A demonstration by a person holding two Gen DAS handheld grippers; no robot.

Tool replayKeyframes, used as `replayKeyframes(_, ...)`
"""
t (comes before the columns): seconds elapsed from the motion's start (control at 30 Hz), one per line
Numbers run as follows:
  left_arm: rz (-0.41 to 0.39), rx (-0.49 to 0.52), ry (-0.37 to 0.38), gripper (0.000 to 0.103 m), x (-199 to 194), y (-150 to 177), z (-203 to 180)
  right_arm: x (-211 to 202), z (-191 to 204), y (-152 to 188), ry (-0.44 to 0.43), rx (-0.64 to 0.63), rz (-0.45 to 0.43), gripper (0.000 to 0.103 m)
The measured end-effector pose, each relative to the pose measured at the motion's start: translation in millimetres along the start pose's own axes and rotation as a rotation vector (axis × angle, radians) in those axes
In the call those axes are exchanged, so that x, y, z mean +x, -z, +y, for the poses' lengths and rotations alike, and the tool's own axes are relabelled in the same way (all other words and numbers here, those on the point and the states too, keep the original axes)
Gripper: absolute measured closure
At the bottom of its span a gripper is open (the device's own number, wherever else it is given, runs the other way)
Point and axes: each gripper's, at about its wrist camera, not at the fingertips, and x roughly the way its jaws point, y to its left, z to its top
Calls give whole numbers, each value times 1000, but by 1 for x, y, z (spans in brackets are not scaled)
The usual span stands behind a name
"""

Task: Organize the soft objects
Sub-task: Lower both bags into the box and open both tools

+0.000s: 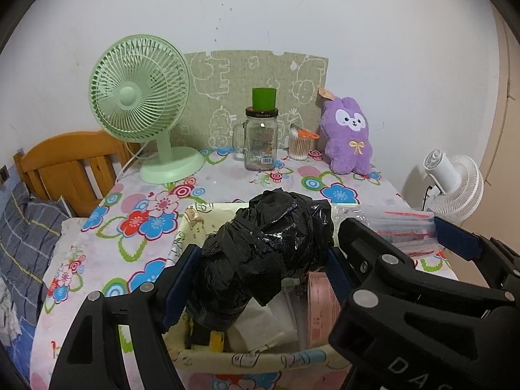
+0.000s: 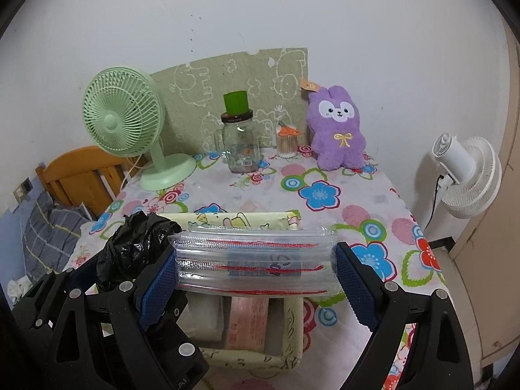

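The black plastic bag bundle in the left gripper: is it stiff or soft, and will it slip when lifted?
The black plastic bag bundle is crumpled and wrinkled, so it probably squashes easily. Its glossy film may be slippery, though the left gripper presses it from both sides. It looks light for its size, so it should lift easily above the fabric basket.

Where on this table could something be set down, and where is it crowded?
Free: floral cloth between the green fan, jar and fabric bin; also right of the bin, before the purple plush. Crowded: the back row, and over the bin, where both tools hold bundles.
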Motion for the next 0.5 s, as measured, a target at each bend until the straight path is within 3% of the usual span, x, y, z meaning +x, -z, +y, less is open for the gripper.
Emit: replayKeyframes(0.5, 34, -19, 16, 6, 13, 5, 5, 23, -10, 3, 8, 23, 35, 11)
